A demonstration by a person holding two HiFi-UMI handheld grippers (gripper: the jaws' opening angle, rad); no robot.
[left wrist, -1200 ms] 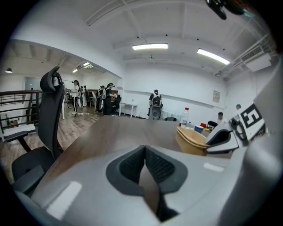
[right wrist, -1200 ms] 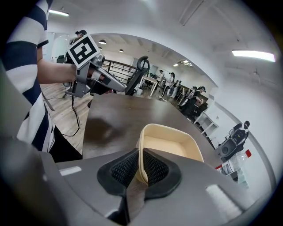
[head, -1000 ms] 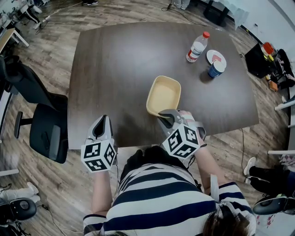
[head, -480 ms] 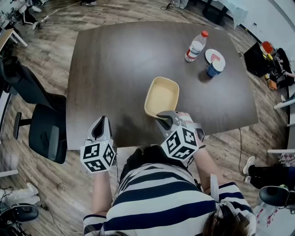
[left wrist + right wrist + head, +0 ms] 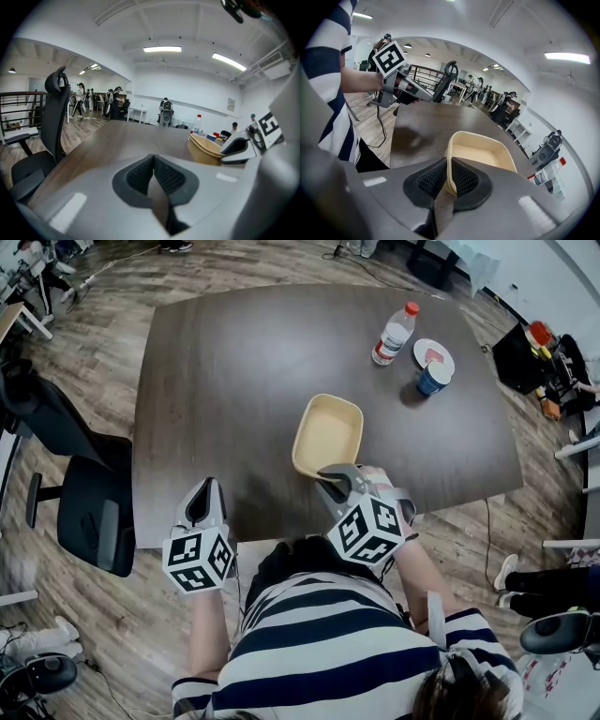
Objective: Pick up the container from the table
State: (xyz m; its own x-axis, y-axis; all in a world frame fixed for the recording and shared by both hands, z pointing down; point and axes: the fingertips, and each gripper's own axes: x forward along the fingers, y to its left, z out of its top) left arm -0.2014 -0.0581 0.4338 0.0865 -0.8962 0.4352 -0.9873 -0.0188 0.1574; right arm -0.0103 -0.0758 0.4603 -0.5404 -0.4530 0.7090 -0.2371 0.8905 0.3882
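A cream, rounded-rectangular container [image 5: 328, 432] is on the dark brown table [image 5: 234, 362], near its front edge. My right gripper [image 5: 330, 472] is shut on the container's near rim. In the right gripper view the thin rim [image 5: 449, 173] sits pinched between the two black ribbed pads, and the container [image 5: 480, 154] stretches away beyond them. I cannot tell whether it is off the table. My left gripper [image 5: 209, 486] hovers at the table's front edge, left of the container, shut with nothing between its pads [image 5: 140, 176]. From there the container [image 5: 204, 150] shows at the right.
A water bottle with a red cap [image 5: 394, 332], a blue cup [image 5: 434, 379] and a small white plate [image 5: 434, 355] stand at the table's far right. A black office chair [image 5: 80, 507] is left of the table. Several people stand far back in the room.
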